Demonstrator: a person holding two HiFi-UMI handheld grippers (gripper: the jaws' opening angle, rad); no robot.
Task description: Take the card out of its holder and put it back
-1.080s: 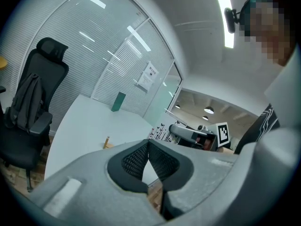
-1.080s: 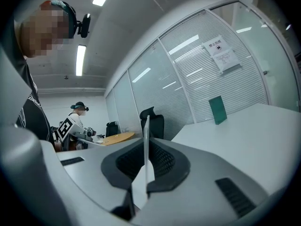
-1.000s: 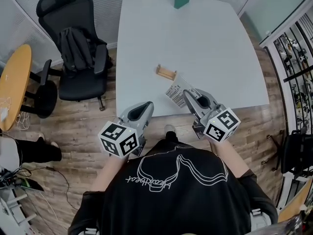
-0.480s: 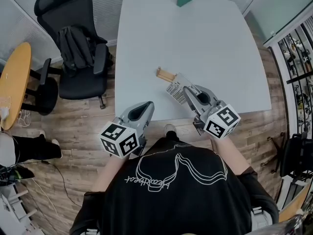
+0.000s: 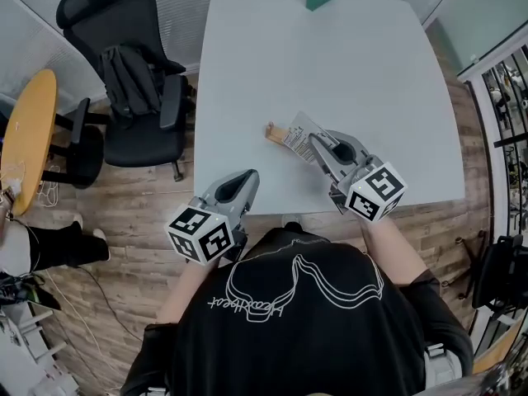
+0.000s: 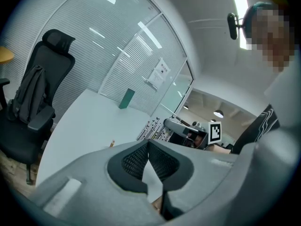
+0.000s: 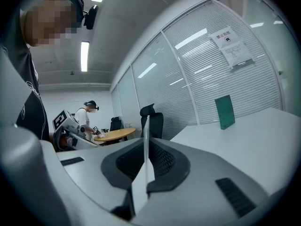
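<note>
Right gripper (image 5: 314,144) pinching card (image 5: 295,132), holding it over wooden holder (image 5: 273,131) on white table (image 5: 330,56). Left gripper (image 5: 246,177) hanging at table edge, jaws pressed together, empty.

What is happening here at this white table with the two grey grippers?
A person works at the white table with a gripper in each hand. The right gripper is shut on a white printed card, with the card's far edge at the small wooden holder; whether it sits in the slot cannot be told. The left gripper is shut and empty, near the table's edge.
</note>
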